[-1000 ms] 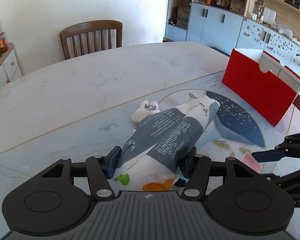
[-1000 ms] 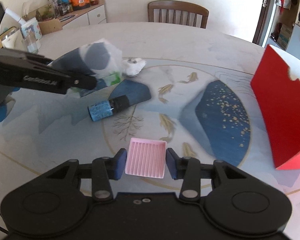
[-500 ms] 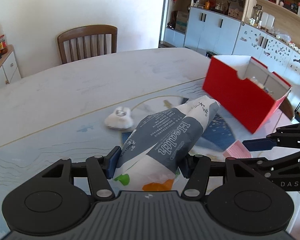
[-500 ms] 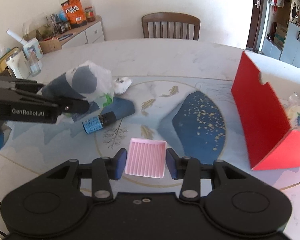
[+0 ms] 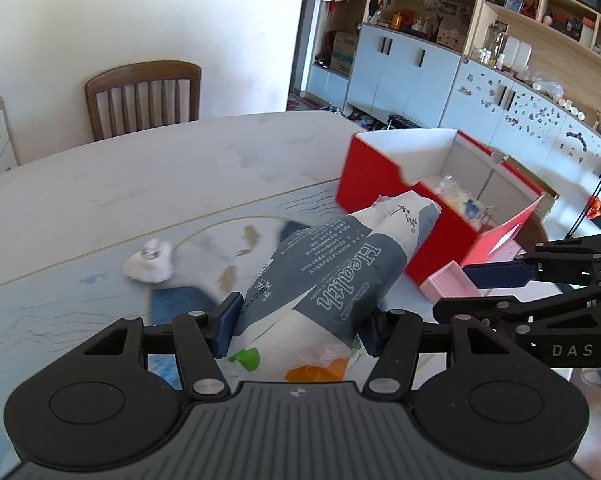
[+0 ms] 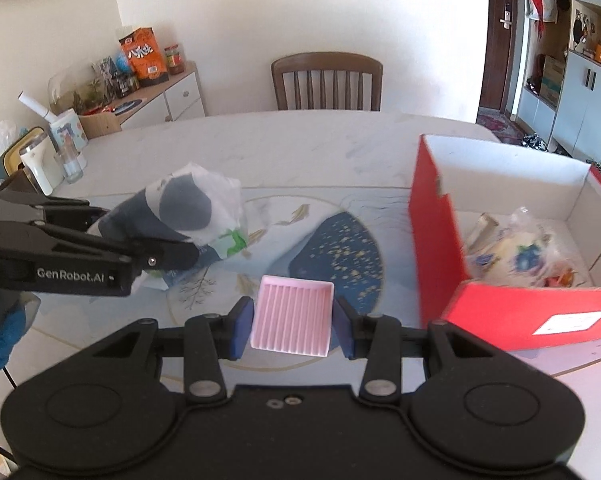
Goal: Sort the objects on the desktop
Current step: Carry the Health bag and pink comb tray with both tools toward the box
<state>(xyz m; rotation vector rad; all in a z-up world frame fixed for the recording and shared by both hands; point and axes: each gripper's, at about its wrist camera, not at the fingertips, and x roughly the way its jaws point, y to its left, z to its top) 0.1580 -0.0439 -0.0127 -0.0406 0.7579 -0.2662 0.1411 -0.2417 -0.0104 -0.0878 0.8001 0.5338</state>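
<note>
My left gripper [image 5: 298,322] is shut on a grey and white plastic bag [image 5: 332,276] printed "Health" and holds it above the table; the bag also shows in the right wrist view [image 6: 188,216]. My right gripper [image 6: 294,322] is shut on a pink ribbed tray [image 6: 292,314], held above the table left of the red box [image 6: 436,240]. In the left wrist view the pink tray [image 5: 450,282] and the right gripper [image 5: 500,280] sit to the right, close to the red box [image 5: 380,184]. The box is open and holds a printed plastic bag [image 6: 512,248].
A small white object [image 5: 148,266] lies on the patterned table mat [image 5: 80,300]. A wooden chair [image 6: 326,80] stands behind the table. A sideboard with snack bags and jars [image 6: 140,76] is at the far left. Cabinets and shelves [image 5: 480,80] fill the right.
Both grippers rose and moved right toward the red box with their loads. The box's open inside has come into view. The blue bottle is out of sight.
</note>
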